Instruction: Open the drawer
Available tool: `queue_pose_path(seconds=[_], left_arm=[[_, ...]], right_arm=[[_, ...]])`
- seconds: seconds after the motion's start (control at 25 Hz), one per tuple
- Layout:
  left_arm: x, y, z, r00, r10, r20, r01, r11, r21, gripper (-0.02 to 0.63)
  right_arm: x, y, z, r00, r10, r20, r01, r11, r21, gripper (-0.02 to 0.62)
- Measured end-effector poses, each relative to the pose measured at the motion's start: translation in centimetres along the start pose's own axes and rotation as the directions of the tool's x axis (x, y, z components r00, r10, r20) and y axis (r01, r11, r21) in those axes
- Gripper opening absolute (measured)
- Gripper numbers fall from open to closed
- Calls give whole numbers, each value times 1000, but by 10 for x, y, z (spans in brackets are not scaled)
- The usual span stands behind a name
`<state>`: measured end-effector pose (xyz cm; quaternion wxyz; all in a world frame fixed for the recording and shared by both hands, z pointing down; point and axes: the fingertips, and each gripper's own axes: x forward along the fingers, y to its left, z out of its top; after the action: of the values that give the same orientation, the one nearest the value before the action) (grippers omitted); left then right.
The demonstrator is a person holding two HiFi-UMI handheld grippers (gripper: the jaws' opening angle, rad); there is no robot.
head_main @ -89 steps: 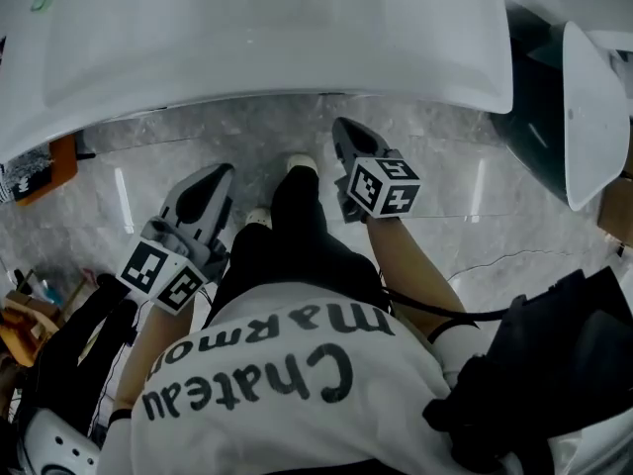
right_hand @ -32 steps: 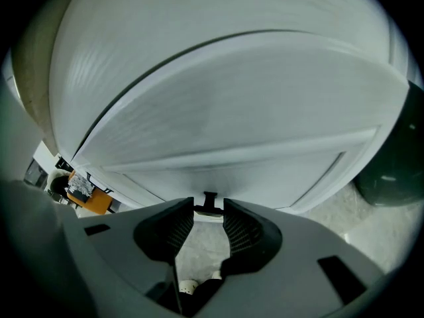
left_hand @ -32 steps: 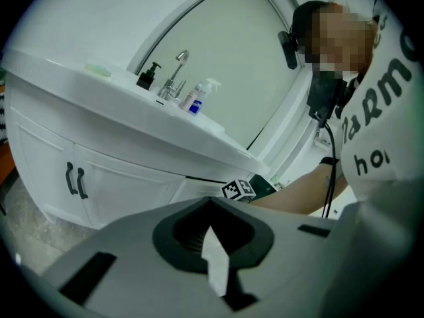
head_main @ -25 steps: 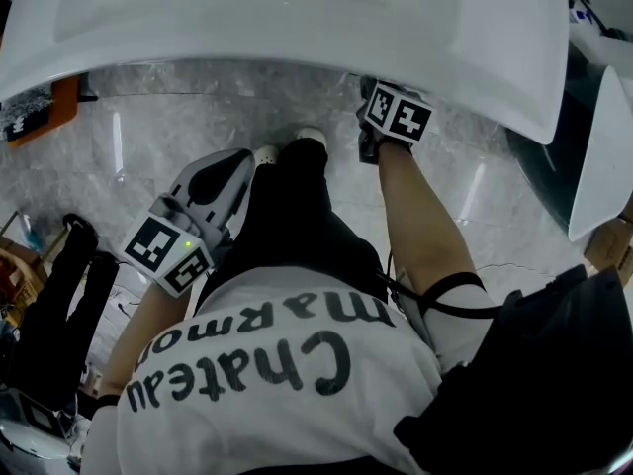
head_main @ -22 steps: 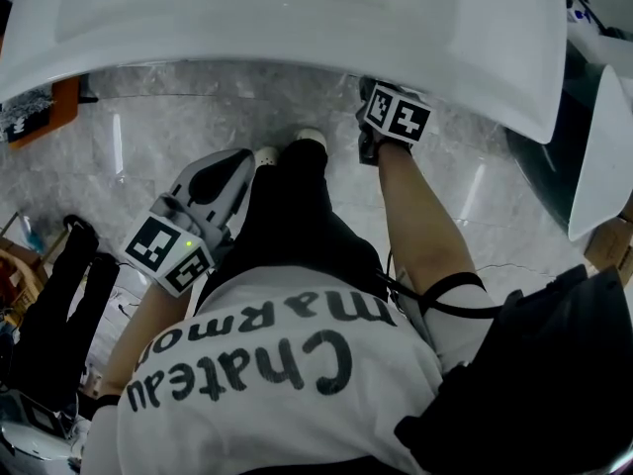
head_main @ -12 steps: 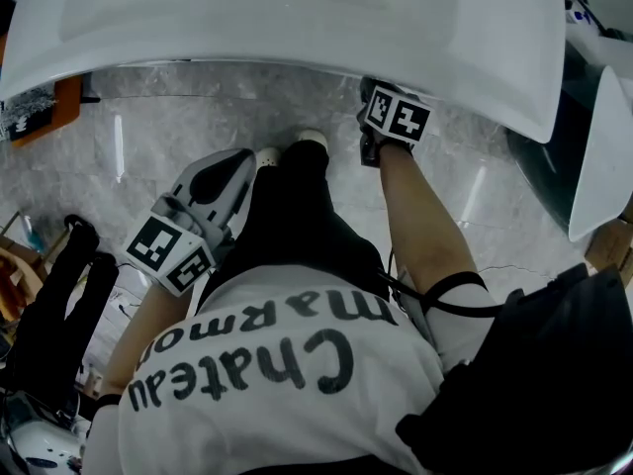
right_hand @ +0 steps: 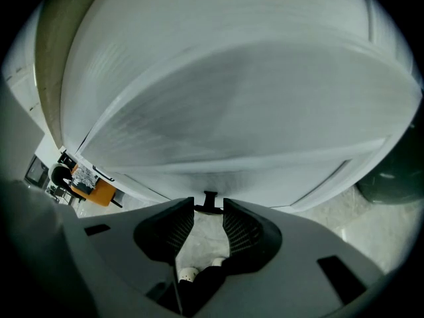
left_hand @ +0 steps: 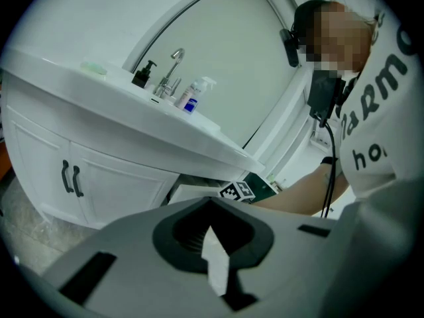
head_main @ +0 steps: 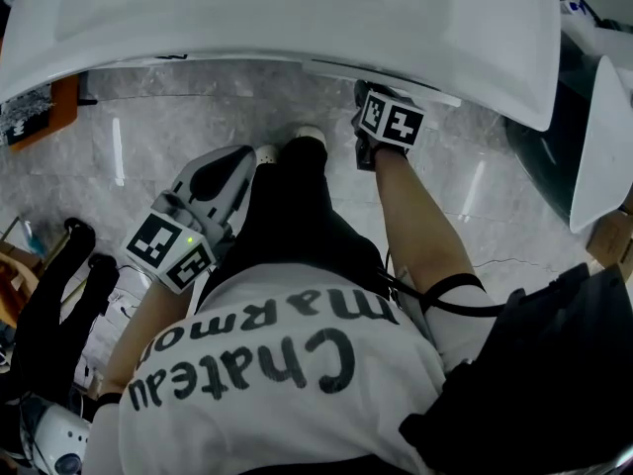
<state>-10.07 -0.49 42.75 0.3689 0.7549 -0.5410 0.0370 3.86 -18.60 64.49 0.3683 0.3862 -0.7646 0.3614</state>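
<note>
My right gripper [right_hand: 209,208] sits with jaws spread either side of the dark handle [right_hand: 210,198] on the drawer [right_hand: 265,177], just under the counter [right_hand: 225,78], not pinching it. I'd seat the handle deeper, close firmly, then pull straight back without twisting. My left gripper [head_main: 235,161] hangs aside, jaws together and empty.

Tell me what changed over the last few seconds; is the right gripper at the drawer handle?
The right gripper moved from in front of the person's legs up under the vanity; its open jaws now flank the dark drawer handle. For the last second it has hardly shifted. The left gripper stayed by the left leg, shut.
</note>
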Motion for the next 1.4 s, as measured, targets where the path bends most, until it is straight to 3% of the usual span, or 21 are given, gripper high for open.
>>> queue_pose_path(seconds=[1.4], left_arm=[[-51,26,-7,1000,-13,11,13,1000,26,1]], right_arm=[[-12,10,-32,996,-76,-46,78,996,38,144]])
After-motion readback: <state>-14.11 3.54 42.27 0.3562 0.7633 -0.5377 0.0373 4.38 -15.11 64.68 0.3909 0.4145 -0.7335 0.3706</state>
